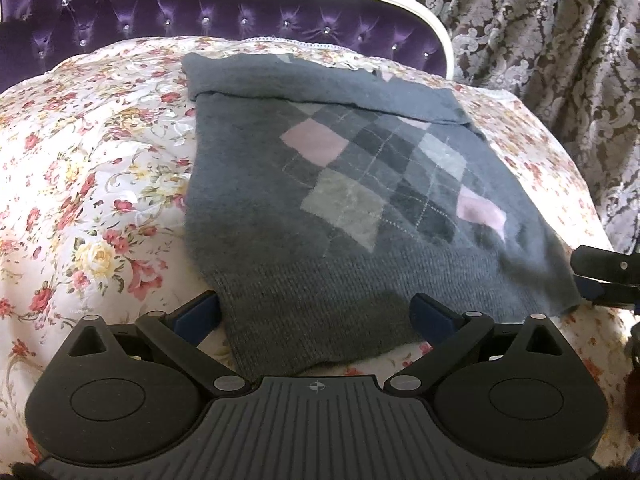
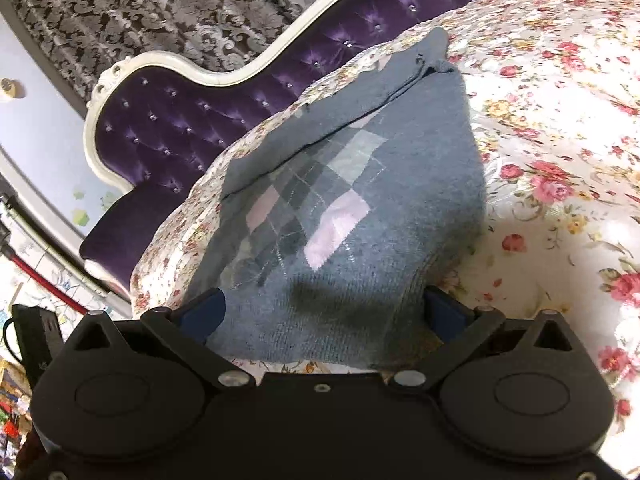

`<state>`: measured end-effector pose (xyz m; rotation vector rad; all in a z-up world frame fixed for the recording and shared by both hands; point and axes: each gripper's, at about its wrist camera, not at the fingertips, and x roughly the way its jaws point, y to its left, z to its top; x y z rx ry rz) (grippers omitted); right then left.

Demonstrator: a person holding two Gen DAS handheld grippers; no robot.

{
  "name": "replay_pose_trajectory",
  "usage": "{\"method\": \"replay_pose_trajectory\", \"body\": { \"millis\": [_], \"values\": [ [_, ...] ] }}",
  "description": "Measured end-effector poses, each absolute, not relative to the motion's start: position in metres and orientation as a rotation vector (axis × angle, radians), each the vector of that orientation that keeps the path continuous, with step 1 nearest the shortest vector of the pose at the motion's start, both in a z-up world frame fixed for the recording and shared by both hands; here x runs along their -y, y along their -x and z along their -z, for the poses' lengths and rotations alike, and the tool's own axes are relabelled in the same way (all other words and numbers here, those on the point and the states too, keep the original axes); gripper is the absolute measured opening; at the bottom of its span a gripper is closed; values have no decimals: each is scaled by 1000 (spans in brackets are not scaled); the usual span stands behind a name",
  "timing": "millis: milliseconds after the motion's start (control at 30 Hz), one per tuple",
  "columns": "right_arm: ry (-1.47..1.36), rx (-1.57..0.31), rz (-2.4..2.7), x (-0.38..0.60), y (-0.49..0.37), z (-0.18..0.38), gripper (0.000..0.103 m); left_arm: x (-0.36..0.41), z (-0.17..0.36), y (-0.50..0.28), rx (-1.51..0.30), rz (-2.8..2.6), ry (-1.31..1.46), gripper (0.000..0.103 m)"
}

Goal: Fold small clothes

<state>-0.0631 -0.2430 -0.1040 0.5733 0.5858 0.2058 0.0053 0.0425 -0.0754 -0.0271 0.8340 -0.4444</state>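
Grey knitted argyle sweater (image 1: 320,208) lying flat on the bed (image 1: 92,184), over a floral bedspread printed with pink and yellow roses. Soft, fuzzy wool; diamond pattern of pale pink, light grey and charcoal crossed by thin stitched lines; ribbed hem nearest the cameras. Far end turned over in a plain grey band with a straight fold edge.

Left gripper (image 1: 316,316) low at the near hem, fingers (image 1: 200,314) spread wide, blue-padded, one to each side of the ribbed edge, nothing pinched. Right gripper (image 2: 320,312) likewise at the hem by the sweater's near right corner, fingers (image 2: 202,314) wide apart with the knit lying between them, unclamped. In the left wrist view, the right gripper's (image 1: 604,276) black tips seen at the sweater's right edge.

Behind the bed, a tufted purple velvet headboard (image 1: 160,12) with crystal buttons and a curved, carved white frame. Beyond that, a heavy damask curtain (image 1: 540,32) in brown and silver.
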Motion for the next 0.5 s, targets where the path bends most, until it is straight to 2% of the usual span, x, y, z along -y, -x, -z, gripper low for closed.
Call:
{"method": "replay_pose_trajectory", "body": {
  "millis": [133, 200, 333, 433, 500],
  "values": [
    [-556, -592, -220, 241, 63, 104, 103, -42, 75, -5, -838, 455, 5, 100],
    [-559, -592, -222, 241, 63, 104, 103, -46, 74, -5, -836, 450, 8, 88],
    [-582, -600, -230, 243, 62, 104, 103, -59, 72, -8, -844, 442, 61, 73],
    [-597, -618, -236, 246, 59, 104, 103, -65, 70, -13, -849, 420, 78, 56],
    [-594, -635, -229, 245, 57, 102, 100, -67, 70, -14, -852, 405, 95, 46]
  ]
}}
